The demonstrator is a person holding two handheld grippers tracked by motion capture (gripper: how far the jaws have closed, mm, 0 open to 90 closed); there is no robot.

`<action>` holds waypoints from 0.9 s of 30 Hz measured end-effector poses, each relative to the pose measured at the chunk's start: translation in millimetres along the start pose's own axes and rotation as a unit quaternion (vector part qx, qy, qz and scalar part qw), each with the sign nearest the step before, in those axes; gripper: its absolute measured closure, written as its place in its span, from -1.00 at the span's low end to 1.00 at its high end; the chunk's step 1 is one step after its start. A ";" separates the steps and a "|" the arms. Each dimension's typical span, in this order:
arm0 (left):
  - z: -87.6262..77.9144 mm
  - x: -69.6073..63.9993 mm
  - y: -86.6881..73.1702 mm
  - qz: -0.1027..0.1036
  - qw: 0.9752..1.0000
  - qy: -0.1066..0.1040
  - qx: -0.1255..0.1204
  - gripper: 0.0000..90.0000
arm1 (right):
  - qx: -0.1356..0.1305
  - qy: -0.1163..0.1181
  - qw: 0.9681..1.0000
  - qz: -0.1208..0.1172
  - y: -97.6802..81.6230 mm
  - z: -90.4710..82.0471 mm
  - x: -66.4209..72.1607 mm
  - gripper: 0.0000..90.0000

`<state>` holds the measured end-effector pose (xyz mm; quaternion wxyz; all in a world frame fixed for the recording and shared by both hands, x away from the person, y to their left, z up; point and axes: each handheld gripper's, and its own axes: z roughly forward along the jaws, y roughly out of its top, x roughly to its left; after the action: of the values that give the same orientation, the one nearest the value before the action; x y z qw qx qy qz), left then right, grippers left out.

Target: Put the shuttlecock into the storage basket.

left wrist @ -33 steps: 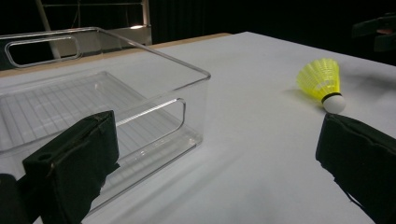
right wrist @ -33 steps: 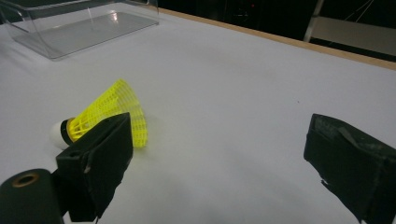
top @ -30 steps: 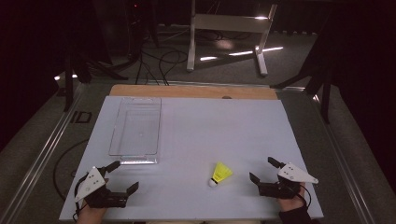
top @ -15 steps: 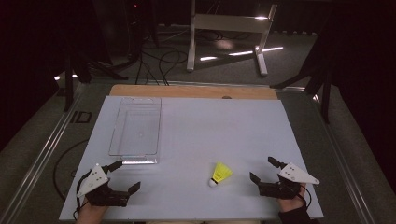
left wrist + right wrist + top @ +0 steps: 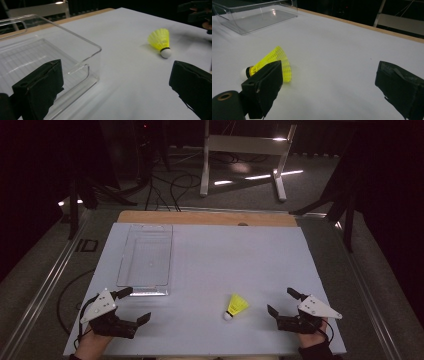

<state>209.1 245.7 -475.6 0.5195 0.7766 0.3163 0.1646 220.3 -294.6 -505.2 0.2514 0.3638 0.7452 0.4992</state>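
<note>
A yellow shuttlecock (image 5: 236,306) with a white cork tip lies on its side on the white table sheet (image 5: 225,255), near the front edge. My right gripper (image 5: 280,300) rests open just to its right, jaws spread, nothing between them. In the right gripper view the shuttlecock (image 5: 274,62) lies partly behind the left jaw of the right gripper (image 5: 332,85). My left gripper (image 5: 136,304) stands open at the front left, below a clear plastic tray (image 5: 145,226). From the left gripper (image 5: 117,87), the tray's corner (image 5: 75,32) is close on the left and the shuttlecock (image 5: 161,41) farther right.
The empty clear tray (image 5: 249,27) lies lengthwise on the left half of the sheet. A wooden table edge (image 5: 205,217) runs along the back. Dark floor with cables and a white metal stand (image 5: 245,145) lies beyond the table.
</note>
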 end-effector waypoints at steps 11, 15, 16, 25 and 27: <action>3.2 -5.0 18.5 0.040 0.997 -0.040 0.057 -0.99 | 0.004 0.001 1.000 -0.001 0.1 0.4 0.4 -0.82; 3.6 -6.2 23.0 0.051 0.994 -0.050 0.085 -0.99 | 0.006 0.003 1.000 0.000 0.0 0.8 0.7 -0.82; 3.6 -6.2 23.0 0.051 0.994 -0.050 0.085 -0.99 | 0.006 0.003 1.000 0.000 0.0 0.8 0.7 -0.82; 4.0 -5.9 32.8 0.062 0.986 -0.050 0.148 -0.99 | 0.008 0.008 1.000 -0.002 0.0 1.9 1.0 -0.82; 4.0 -6.1 33.6 0.064 0.985 -0.050 0.152 -0.99 | 0.009 0.008 1.000 -0.001 -0.1 1.9 1.1 -0.82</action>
<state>217.7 230.1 -446.1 0.3990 0.8724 0.2606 0.1087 220.9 -292.7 -506.1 0.2422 0.3614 0.7521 0.4951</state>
